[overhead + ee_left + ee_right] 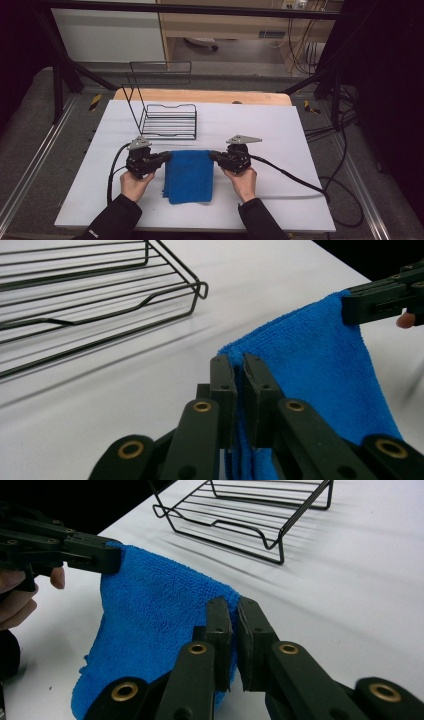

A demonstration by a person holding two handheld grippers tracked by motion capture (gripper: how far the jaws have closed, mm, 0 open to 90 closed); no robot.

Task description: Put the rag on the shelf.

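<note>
Cloth (189,175) is pinched at both far corners: left gripper (167,156) and right gripper (214,156) each have jaws clamped tight on the blue towel, far edge lifted, near end on the table (280,200). Wire rack (169,121) sits at 11 o'clock, empty, so I'd guess grabbing's done, moving isn't

A plain bright blue cloth (189,175) lies at the frame's lower centre on a white table (280,150). The wire rack (167,120) above it is black. Both grippers, left (166,156) and right (214,155), are black with brass-coloured rivets.
</note>
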